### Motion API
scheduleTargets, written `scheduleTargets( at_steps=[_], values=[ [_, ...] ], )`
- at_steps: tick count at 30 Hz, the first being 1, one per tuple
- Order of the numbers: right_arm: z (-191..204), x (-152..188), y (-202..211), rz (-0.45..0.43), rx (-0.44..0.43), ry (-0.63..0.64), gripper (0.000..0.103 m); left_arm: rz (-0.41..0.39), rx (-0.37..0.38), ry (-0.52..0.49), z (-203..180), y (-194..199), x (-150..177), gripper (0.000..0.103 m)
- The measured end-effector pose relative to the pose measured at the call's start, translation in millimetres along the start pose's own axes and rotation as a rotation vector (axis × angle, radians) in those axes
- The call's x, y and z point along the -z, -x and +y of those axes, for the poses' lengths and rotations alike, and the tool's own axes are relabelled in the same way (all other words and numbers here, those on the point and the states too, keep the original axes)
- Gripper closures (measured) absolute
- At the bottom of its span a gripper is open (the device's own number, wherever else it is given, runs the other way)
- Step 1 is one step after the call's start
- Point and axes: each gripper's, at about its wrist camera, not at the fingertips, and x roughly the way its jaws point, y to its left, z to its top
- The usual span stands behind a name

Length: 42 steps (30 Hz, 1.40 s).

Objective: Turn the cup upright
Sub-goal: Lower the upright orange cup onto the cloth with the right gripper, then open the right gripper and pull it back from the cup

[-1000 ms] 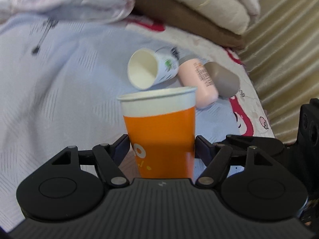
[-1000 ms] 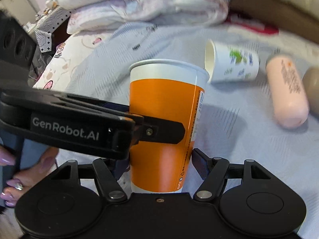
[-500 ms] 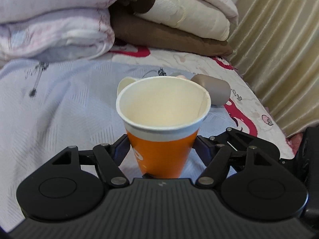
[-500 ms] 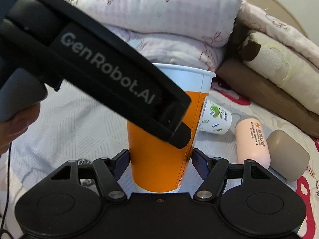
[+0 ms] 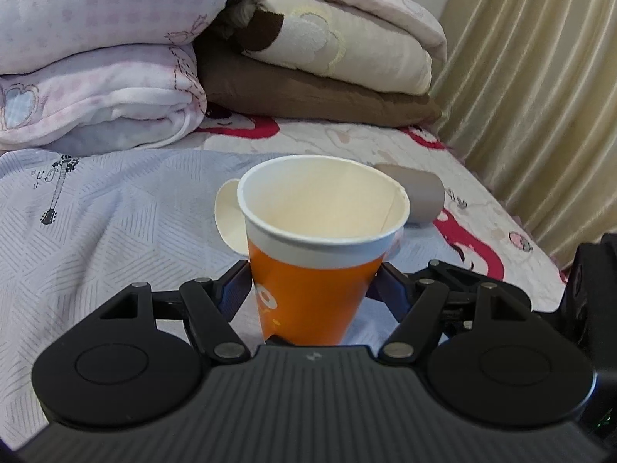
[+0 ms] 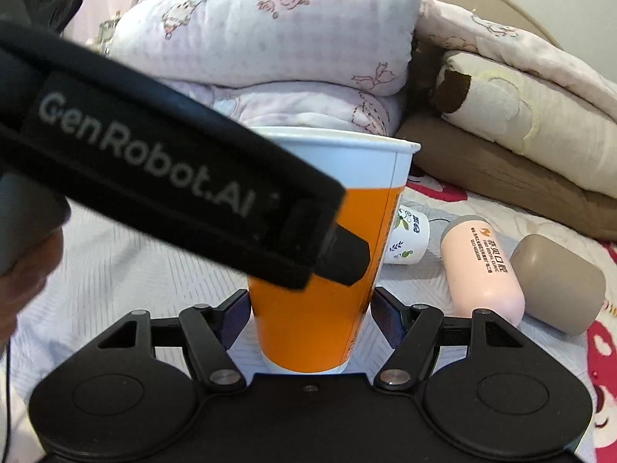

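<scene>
An orange paper cup with a white rim [image 5: 314,293] stands mouth up on the pale blue bedsheet [image 5: 115,231]. My left gripper [image 5: 312,289] has a finger on each side of its lower body and is shut on it. The cup also shows in the right wrist view [image 6: 320,308], where my right gripper [image 6: 310,308] is shut on it too. The black body of the left gripper [image 6: 162,177] crosses in front of the cup in that view.
A small white paper cup with a green print [image 6: 408,237] lies on its side behind the orange cup. A pink bottle [image 6: 482,266] with a taupe cap [image 6: 559,283] lies to the right. Folded blankets [image 5: 308,50] are stacked at the back. A beige curtain [image 5: 540,77] hangs at the right.
Both wrist views have tilted up and now show the blankets and the cup's open mouth. The orange cup stays between the fingers of both grippers.
</scene>
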Motion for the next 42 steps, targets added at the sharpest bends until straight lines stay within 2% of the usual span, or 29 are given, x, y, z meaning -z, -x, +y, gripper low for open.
scheduleTargets(
  at_steps=[8,14,20,23,30,39,42],
  values=[
    [-2,7,-10,-0.058,0.038,0.024,0.029,-0.015,-0.017,-0.058,-7,-11,0,0.033],
    [-7,12,-20,-0.07,0.023,0.008,0.029,-0.02,-0.019,-0.053,-5,-14,-1,0.033],
    [-5,24,-13,-0.077,0.014,-0.01,0.029,-0.018,-0.01,-0.067,-10,-14,0,0.032],
    [-9,21,-15,-0.062,0.013,-0.021,0.029,-0.012,-0.009,-0.071,-12,-15,1,0.032],
    [-12,18,-14,-0.037,0.011,-0.047,0.029,0.057,0.02,0.024,-3,-20,2,0.03],
    [-16,5,-12,0.052,0.001,-0.079,0.017,0.108,-0.019,0.028,-6,-15,4,0.03],
    [-17,2,-5,0.087,0.006,-0.085,0.016,0.115,-0.028,0.04,-8,-6,6,0.03]
  ],
)
